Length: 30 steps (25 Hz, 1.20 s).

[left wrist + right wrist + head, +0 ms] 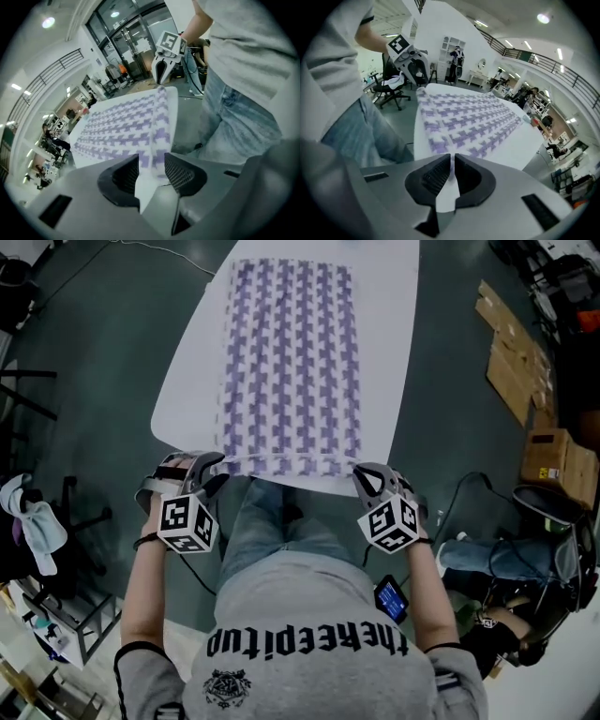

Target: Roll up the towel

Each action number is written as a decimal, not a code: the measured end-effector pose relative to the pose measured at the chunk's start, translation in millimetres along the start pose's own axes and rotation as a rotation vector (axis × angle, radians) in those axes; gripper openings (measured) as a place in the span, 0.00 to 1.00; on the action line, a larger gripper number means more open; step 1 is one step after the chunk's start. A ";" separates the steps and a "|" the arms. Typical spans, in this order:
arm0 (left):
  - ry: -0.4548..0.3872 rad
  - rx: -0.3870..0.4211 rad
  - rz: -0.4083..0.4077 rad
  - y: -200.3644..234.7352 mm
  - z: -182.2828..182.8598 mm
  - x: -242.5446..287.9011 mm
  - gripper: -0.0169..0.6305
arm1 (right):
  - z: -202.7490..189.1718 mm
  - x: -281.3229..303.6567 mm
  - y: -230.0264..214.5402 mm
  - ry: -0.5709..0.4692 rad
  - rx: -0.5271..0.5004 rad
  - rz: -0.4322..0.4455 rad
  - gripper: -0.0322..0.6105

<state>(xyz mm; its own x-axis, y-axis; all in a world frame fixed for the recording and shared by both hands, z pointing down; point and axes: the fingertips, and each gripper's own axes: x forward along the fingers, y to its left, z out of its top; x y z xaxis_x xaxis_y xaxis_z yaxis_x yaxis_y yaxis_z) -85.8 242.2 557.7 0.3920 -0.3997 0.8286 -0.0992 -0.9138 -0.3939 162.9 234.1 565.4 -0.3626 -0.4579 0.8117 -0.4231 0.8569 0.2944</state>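
A purple-and-white houndstooth towel [291,352] lies flat along the white table [187,418], with its near edge turned up in a narrow fold. My left gripper [217,470] stands at the near left corner. In the left gripper view its jaws [152,171] are apart, and the towel's [122,126] folded edge lies loose between the pads. My right gripper [364,472] is at the near right corner. Its jaws [452,176] are shut on the thin white hem of the towel [473,122]. Each gripper view shows the other gripper at the far corner: the right [161,75], the left [417,70].
The person stands against the table's near edge, between the two grippers. Flattened cardboard and boxes [525,381] lie on the floor at the right. At the left stands an office chair [37,512] with a cloth over it. Cables lie on the floor at the lower right.
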 end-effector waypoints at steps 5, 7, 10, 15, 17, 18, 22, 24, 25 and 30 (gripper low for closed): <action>0.064 0.044 -0.113 -41.6 -22.0 26.6 0.29 | -7.0 34.5 40.1 0.085 -0.092 0.092 0.14; 0.106 0.050 -0.121 -47.3 -30.1 35.4 0.30 | -12.5 45.0 41.1 0.117 -0.119 0.097 0.19; 0.153 0.060 -0.109 -51.6 -38.3 40.3 0.30 | -18.4 49.9 39.3 0.148 -0.161 0.085 0.21; 0.165 0.059 -0.071 -16.4 -37.0 45.9 0.17 | -11.9 59.0 6.9 0.184 -0.197 0.069 0.19; 0.164 0.050 -0.080 -19.9 -38.0 41.6 0.09 | -11.9 56.1 13.6 0.191 -0.199 0.080 0.10; 0.161 0.046 -0.093 -24.5 -38.1 38.2 0.08 | -12.0 52.4 18.8 0.190 -0.194 0.089 0.09; 0.134 0.032 -0.176 -22.6 -36.5 31.4 0.07 | -6.4 41.6 19.7 0.179 -0.146 0.154 0.08; 0.114 0.004 -0.246 -22.1 -35.7 29.1 0.07 | -4.5 36.7 20.4 0.184 -0.108 0.225 0.08; 0.104 -0.015 -0.280 -24.8 -34.9 26.0 0.07 | -4.3 32.9 23.2 0.187 -0.086 0.261 0.08; 0.060 -0.131 -0.351 -32.3 -29.6 17.0 0.07 | -3.9 23.0 23.4 0.176 0.032 0.327 0.08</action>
<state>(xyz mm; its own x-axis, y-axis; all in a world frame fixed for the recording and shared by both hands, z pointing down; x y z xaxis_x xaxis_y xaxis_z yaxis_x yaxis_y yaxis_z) -103.0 262.7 596.3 0.3688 -0.0603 0.9276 -0.0856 -0.9959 -0.0307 147.9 244.5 592.9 -0.3358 -0.1110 0.9354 -0.3351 0.9422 -0.0084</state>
